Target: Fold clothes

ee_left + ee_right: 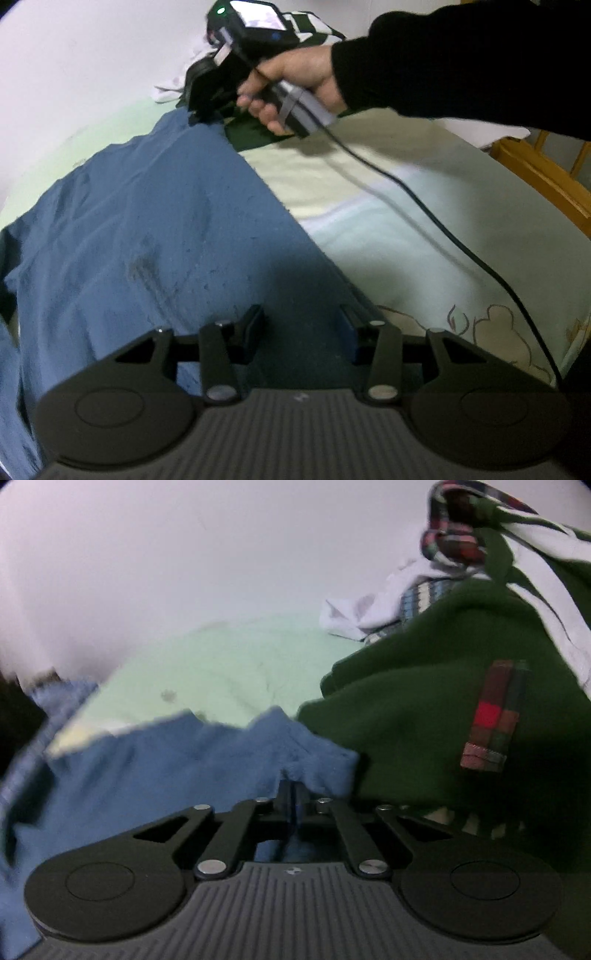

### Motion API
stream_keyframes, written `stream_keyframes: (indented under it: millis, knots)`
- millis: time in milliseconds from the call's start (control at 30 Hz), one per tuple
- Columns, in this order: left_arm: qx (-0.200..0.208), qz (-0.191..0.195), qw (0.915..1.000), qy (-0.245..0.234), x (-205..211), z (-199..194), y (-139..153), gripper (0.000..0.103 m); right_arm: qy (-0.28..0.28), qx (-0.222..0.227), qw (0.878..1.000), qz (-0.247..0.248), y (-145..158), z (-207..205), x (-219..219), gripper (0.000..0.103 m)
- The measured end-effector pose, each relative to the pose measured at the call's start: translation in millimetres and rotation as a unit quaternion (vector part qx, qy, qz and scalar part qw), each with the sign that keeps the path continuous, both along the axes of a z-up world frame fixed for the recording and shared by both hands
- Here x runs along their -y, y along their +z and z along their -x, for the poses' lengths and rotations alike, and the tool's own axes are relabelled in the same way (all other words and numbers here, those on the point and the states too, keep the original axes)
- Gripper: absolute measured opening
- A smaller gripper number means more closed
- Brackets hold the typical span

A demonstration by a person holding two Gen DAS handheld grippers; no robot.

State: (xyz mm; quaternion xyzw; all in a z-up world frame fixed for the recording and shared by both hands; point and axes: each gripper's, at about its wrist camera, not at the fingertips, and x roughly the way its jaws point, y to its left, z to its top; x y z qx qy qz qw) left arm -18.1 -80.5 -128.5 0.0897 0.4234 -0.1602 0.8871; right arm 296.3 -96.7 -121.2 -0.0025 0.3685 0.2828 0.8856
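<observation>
Your right gripper (293, 794) is clamped on the far edge of the blue shirt (147, 229) spread flat on the bed (406, 229), beside the green garment (424, 701), while your left gripper (301, 325) hangs spread wide over the shirt's near edge.

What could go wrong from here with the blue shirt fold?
1. The right tongs pinch only a small bunch at the edge of the blue shirt; it may slip when pulled.
2. The green garment lies right beside that pinch and could get dragged along.
3. The black cable trails from the right hand over the bedsheet and might snag. The left tongs are open above the shirt, holding nothing.
</observation>
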Motion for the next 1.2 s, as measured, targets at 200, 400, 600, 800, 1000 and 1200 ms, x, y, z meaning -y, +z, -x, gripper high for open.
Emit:
stream_keyframes:
  millis: [200,400,600,800,1000,1200]
  knots:
    - [0.001,-0.002,0.9997,-0.025,-5,3,1,0.045,-0.016,0.001,1.0,-0.001,0,0,4,0.0]
    - [0.002,0.003,0.9992,-0.04,-10,11,-1,0.045,-0.04,0.004,0.999,-0.01,4,-2,12,0.0]
    - [0.002,0.006,0.9986,-0.052,-14,19,-2,0.047,-0.032,0.013,0.999,0.004,9,1,17,0.0]
    - [0.005,-0.002,0.9987,-0.051,-10,17,-1,0.047,-0.005,-0.025,0.994,-0.11,43,37,36,0.023]
    - [0.006,-0.01,0.9986,-0.051,-7,21,1,0.047,0.089,-0.063,0.994,-0.011,13,66,-1,0.002]
    - [0.004,-0.015,0.9989,-0.044,-6,28,3,0.047,0.005,-0.065,0.997,-0.045,11,59,4,0.013]
